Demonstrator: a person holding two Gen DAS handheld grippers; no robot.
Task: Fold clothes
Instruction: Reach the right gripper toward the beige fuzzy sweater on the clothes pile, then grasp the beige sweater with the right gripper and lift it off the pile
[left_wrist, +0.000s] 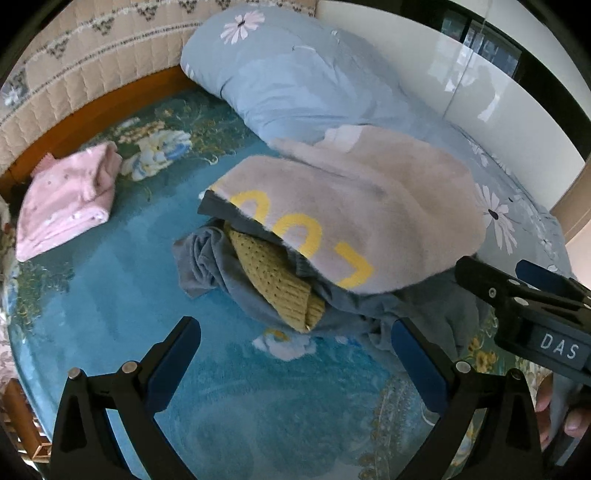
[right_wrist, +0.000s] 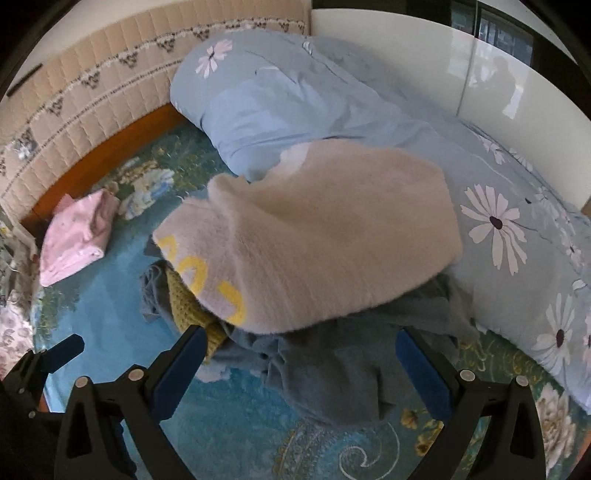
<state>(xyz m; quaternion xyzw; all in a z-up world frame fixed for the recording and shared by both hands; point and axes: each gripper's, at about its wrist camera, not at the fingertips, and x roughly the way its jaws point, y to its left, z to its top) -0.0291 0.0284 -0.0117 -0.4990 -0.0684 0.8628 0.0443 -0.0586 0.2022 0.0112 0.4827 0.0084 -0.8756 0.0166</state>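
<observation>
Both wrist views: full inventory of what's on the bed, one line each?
fuzzy sweater: 1, pale pink-beige with yellow letters, top of the pile mid-bed
knit garment: 1, mustard yellow, poking out under the sweater's left edge
grey-blue garment: at least 1, crumpled, bottom of the pile
folded pink garment: 1, pink, apart from the pile, far left near the bed frame
duvet: 1, light blue with daisies, rolled behind and right of the pile
bedsheet: 1, teal floral, under everything
headboard: 1, beige quilted, far left
left gripper: open, empty, above the sheet
right gripper: open, empty, fingers either side of the grey-blue garment
</observation>
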